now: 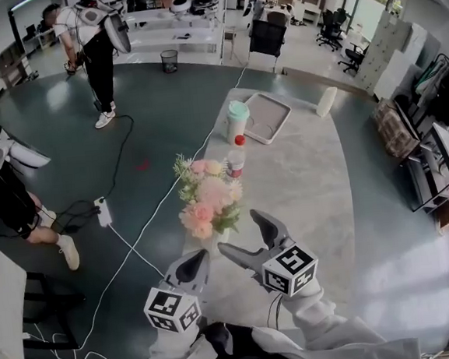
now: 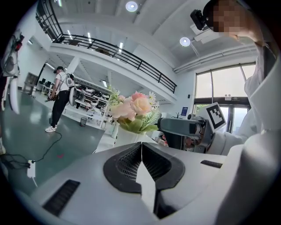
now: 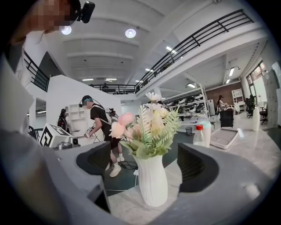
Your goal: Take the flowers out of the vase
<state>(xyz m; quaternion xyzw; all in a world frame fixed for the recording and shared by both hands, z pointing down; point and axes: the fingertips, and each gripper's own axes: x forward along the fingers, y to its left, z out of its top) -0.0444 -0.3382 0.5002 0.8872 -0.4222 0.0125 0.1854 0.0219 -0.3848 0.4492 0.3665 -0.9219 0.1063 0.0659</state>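
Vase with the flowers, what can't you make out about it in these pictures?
- Head view: the vase is nearly all covered by the flowers above it.
- Left gripper view: its base is cut off behind the shut left gripper.
- Right gripper view: the stems are hidden inside its white wall; any water inside cannot be seen.

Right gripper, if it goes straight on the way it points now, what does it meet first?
The right gripper, jaws apart, would likely first meet the white ribbed vase of pink flowers, centred ahead of it and not yet touched.
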